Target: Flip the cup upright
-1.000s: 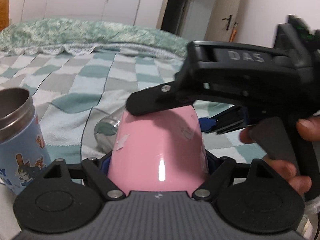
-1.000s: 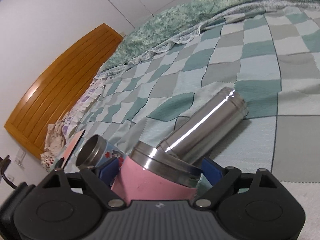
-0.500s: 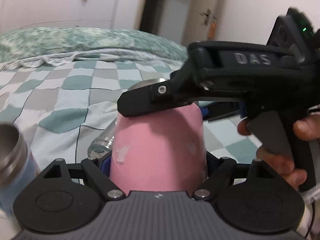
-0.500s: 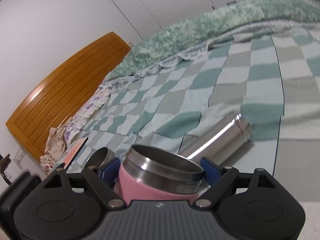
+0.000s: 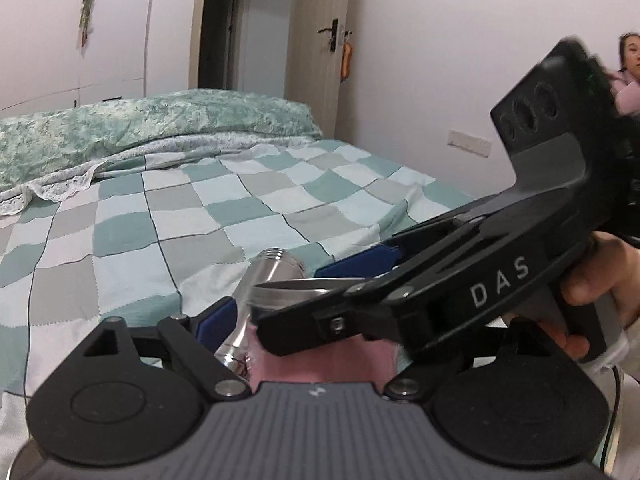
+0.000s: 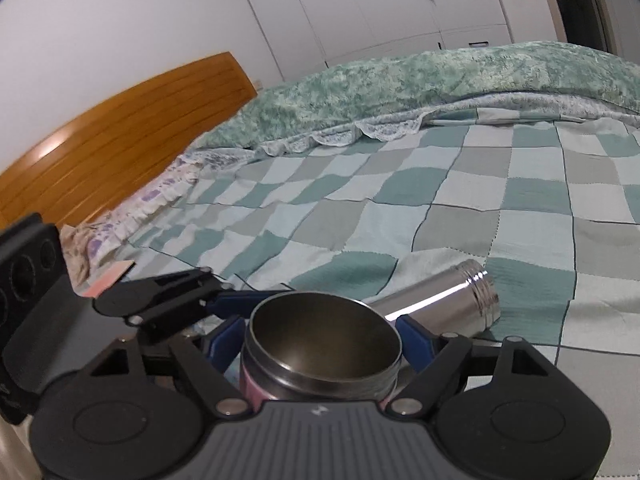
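Right up close, the pink cup (image 6: 320, 354) sits mouth-up between the blue pads of the right gripper (image 6: 320, 340), its steel rim wide open to the camera and the steel-lined inside bare, nothing in it. The right gripper is clamped on the cup just below that rim, one blue pad (image 6: 416, 342) on each side pressing the pink wall. From the left wrist view the same cup (image 5: 332, 364) shows as a band of pink low in the frame, with its steel rim peeking out above the black linkage of the right gripper (image 5: 360, 304), which crosses in front from the right with a hand (image 5: 600, 292) wrapped on its handle. The left gripper (image 5: 320, 336) has its fingers spread either side of the cup; one blue pad (image 5: 216, 318) stands off to the left and does not visibly touch the pink wall, so it looks let go, though the far side is hidden behind the other tool. Just behind the cup, a steel flask (image 6: 444, 304) lies on its side on the checked bedspread (image 6: 460, 208), threaded open mouth pointing away to the right; what is inside it cannot be seen. Further back, a green quilt (image 6: 420, 80) is heaped along the bed, with a wooden headboard (image 6: 120, 140) to the left.
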`<state>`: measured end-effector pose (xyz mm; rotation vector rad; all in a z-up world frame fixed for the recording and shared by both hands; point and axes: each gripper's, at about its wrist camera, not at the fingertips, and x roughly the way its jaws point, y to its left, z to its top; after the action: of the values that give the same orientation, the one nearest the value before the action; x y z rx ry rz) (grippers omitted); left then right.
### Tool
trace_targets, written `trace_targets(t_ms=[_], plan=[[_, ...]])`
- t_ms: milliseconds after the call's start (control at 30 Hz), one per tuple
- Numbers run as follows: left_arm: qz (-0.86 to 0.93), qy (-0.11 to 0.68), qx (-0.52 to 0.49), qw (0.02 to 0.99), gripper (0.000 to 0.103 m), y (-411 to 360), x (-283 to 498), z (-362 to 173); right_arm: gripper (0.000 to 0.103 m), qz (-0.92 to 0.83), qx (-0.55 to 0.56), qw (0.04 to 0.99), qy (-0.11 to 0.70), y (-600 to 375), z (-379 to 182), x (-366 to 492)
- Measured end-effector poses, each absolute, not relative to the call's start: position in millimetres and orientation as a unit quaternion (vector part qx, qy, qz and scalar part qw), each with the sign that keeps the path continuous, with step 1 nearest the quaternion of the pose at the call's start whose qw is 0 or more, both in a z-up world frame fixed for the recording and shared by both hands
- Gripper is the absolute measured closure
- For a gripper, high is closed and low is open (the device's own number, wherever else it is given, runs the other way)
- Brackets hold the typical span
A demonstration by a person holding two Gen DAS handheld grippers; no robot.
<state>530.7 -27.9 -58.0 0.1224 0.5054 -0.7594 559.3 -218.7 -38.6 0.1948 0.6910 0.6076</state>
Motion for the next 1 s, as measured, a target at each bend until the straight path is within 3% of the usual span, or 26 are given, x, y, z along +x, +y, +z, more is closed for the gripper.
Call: trace_targets(t_ms=[133, 433, 700, 1000], plan=[[-0.364, 0.241, 0.029, 0.899, 0.000, 6, 539, -61, 0.022, 0.279, 0.090, 0.903, 0.315, -213, -44, 559], [-0.332, 0.242, 0.036, 0.911, 0.000, 36, 540, -57, 0.025, 0.270, 0.075, 0.913, 0.297, -204, -40, 549], [-0.336, 0.255, -0.024, 0.906, 0.000, 43, 483, -56, 0.025, 0.273, 0.032, 0.920, 0.279, -202, -36, 512], [-0.191, 0.265, 0.023, 0.945, 0.000, 47, 419, -61, 0.025, 0.262, -0.018, 0.935, 0.237, -189, -40, 477]])
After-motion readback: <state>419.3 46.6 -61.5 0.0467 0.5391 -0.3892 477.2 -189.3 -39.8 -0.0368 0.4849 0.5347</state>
